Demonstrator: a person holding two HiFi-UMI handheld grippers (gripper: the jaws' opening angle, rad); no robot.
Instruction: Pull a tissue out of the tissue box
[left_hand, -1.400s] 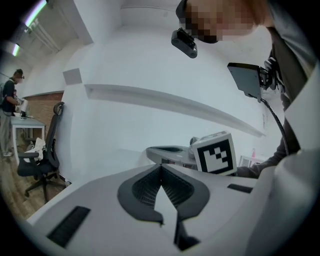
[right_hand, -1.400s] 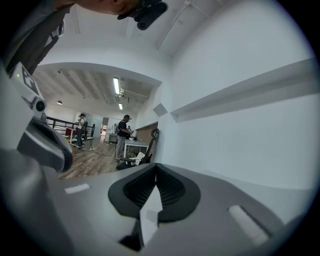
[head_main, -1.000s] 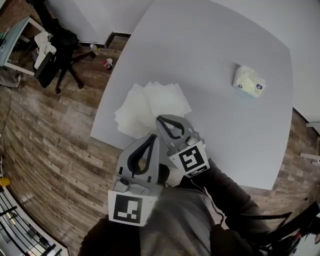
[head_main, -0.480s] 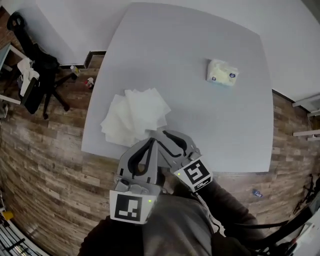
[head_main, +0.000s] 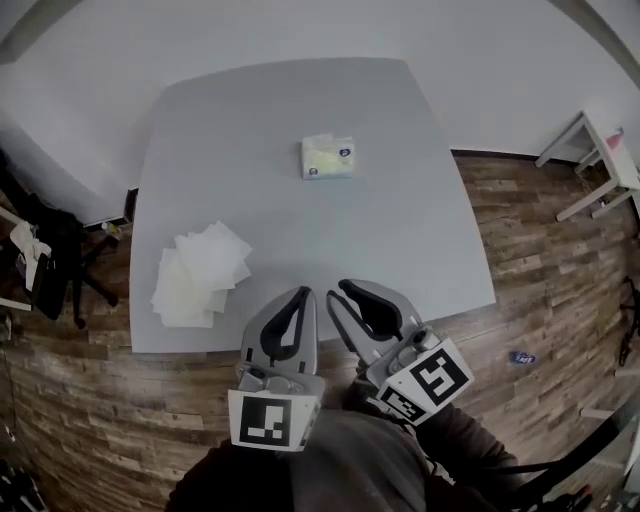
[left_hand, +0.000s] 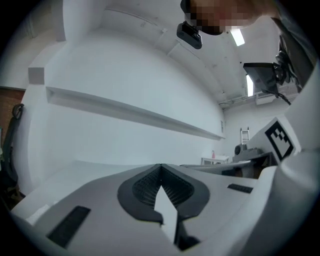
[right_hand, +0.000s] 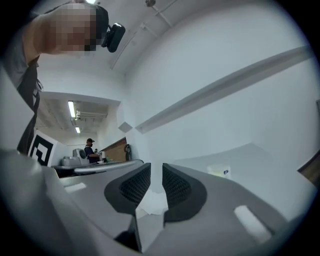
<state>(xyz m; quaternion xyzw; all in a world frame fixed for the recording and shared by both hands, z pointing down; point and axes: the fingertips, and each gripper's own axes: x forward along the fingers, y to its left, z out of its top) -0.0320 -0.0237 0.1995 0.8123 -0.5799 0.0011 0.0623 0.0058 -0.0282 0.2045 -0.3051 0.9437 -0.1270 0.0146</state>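
**Caller:** Both your grippers have come back off the pile since a second ago. They now hang over the table's (head_main: 400, 200) near edge, not over its left corner.

**Spotter:** Right, and that pile of tissues (head_main: 200, 275) lies loose by the table's near left corner, well apart from you.

**Caller:** Your left gripper (head_main: 304, 293) is over the near edge with its pads (left_hand: 145, 187) pressed together at the tips and nothing in them.

**Spotter:** Your right gripper (head_main: 338, 293), just beside it, shows a narrow gap, and its jaws are closing. A white scrap (right_hand: 152, 202) sits low in that gap. I can't tell whether it's caught there or lying on the table beyond, but the pads aren't pressing on it.

**Caller:** Smallest item, and the one that matters: the tissue box (head_main: 328, 157) lies flat toward the table's far edge, about mid-width, well away from both grippers.

**Spotter:** Watch out from here. It looks like a soft, light pack and nothing pins it down. Tug with one gripper alone and I reckon the whole pack lifts or skids along the table.

**Caller:** And if your right jaws finish closing before you're across the table, you'll nudge the pack instead of pinching a sheet. Bite too deep and you may drag several out.
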